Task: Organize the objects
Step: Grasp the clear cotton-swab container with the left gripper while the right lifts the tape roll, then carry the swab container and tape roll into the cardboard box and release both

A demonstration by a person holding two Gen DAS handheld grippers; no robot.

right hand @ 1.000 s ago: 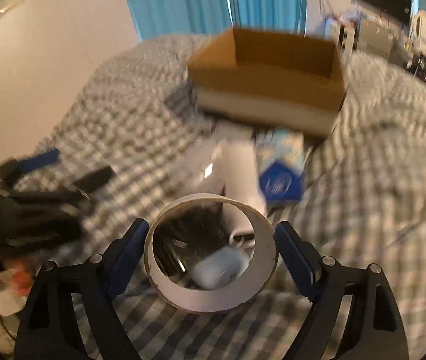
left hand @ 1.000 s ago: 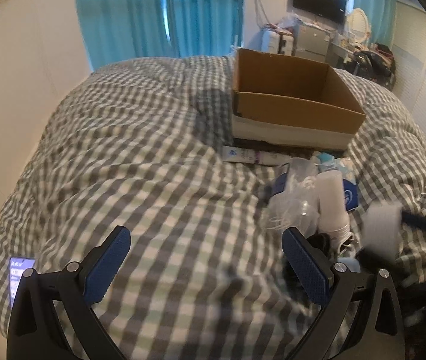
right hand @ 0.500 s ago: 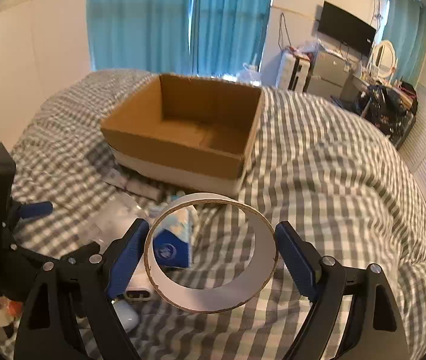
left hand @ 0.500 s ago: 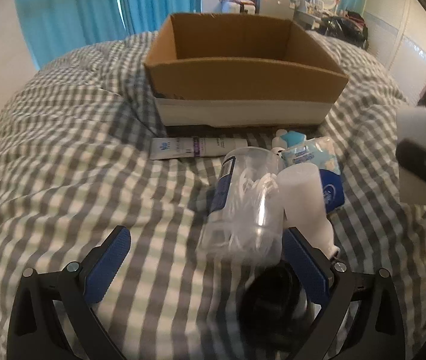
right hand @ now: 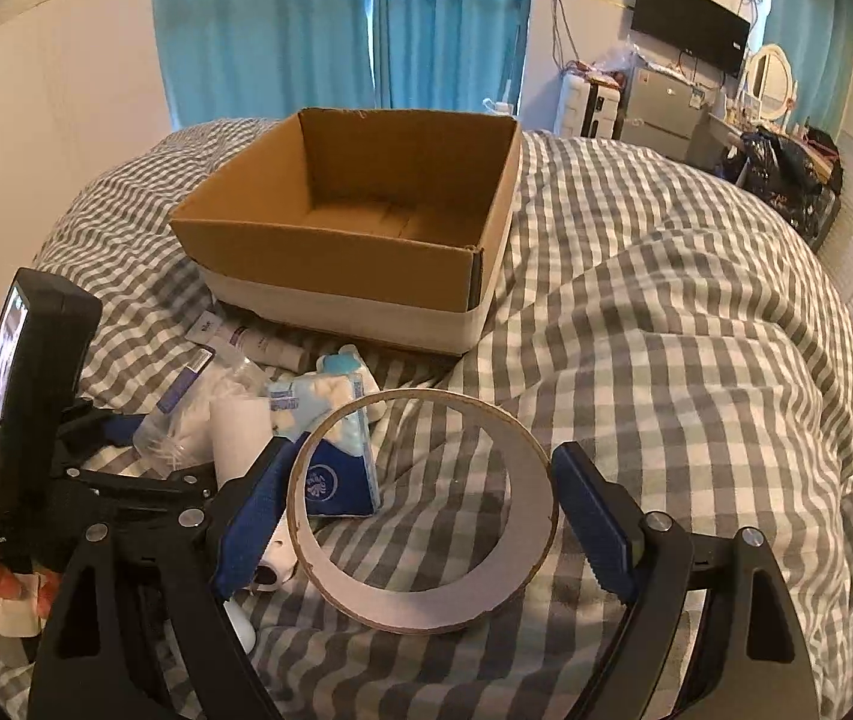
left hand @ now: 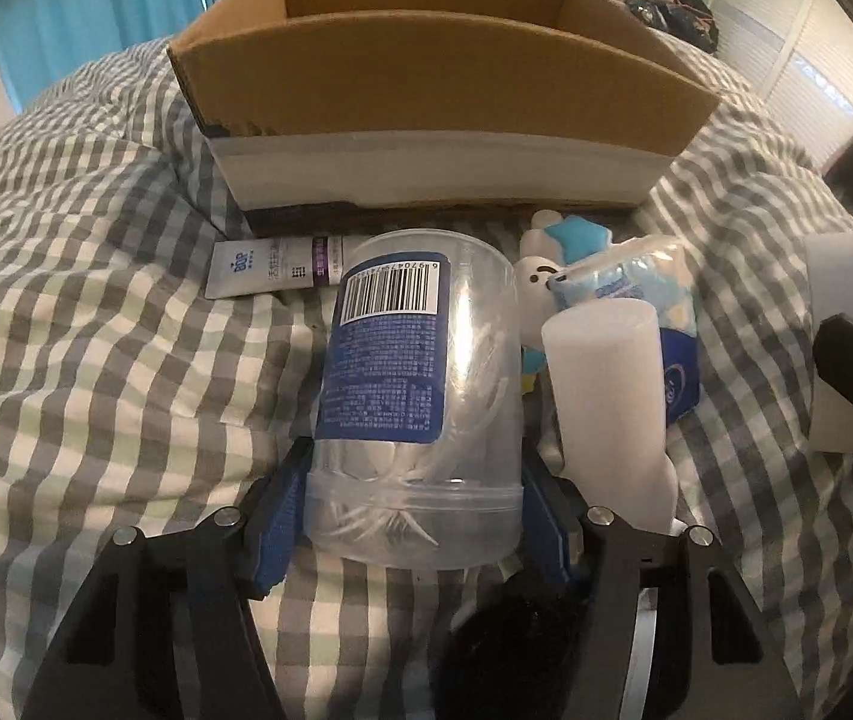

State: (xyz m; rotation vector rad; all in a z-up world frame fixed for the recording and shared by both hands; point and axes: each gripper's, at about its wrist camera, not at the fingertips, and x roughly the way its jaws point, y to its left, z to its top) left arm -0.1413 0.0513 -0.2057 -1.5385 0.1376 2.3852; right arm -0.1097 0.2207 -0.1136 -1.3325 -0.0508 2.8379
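Left gripper (left hand: pixel 414 516) clamps the clear jar (left hand: pixel 420 408), right gripper (right hand: pixel 420 516) grips the tape ring (right hand: pixel 423 510); lift both level, drop into box (right hand: pixel 366 222).

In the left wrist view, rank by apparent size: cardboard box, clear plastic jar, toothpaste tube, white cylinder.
1. cardboard box
2. clear plastic jar, though it sits nearest the camera, between the left gripper pads, so it looks enlarged
3. white cylinder
4. toothpaste tube

Clear glossy plastic jar (left hand: pixel 420 402), matt brown cardboard box (right hand: pixel 360 246), checked quilt (right hand: pixel 666 324) apparently soft cloth.
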